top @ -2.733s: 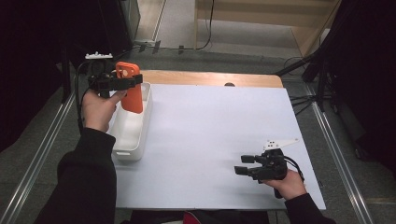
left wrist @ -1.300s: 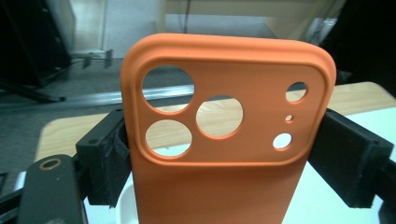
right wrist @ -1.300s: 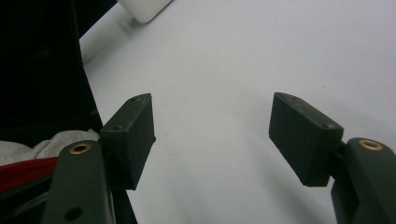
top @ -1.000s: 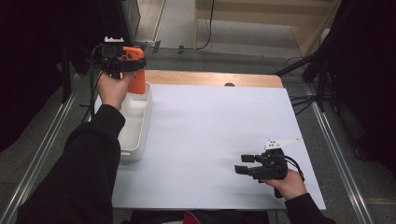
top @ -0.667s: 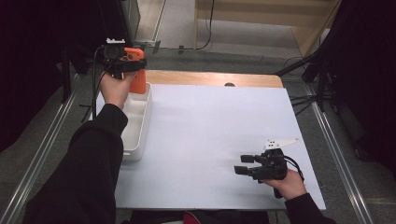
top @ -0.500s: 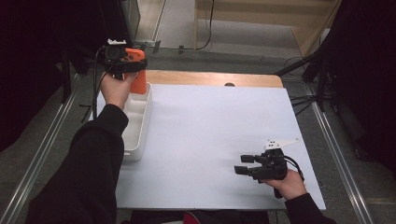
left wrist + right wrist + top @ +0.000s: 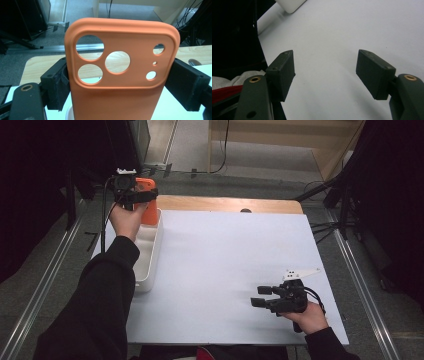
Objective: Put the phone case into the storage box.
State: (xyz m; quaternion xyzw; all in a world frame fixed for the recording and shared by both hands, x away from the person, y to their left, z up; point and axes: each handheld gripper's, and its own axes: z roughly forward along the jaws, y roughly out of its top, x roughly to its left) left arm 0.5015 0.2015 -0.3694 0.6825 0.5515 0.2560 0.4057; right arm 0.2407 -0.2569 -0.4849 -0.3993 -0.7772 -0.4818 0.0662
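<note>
The left gripper (image 7: 142,196) pinches an orange phone case (image 7: 122,72) by its two long edges, upright, and has sunk a little since a second ago, so the case's lower end now sits at the far end of the white tray (image 7: 148,257), at ten o'clock on the table (image 7: 225,270). The left arm reaches out nearly straight. At five o'clock the right gripper (image 7: 259,296) rests unmoved, level, pointing toward nine, jaws spread with nothing between them.

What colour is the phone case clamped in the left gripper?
Orange; the soft phone case with round camera cut-outs shows best in the left gripper view.
</note>
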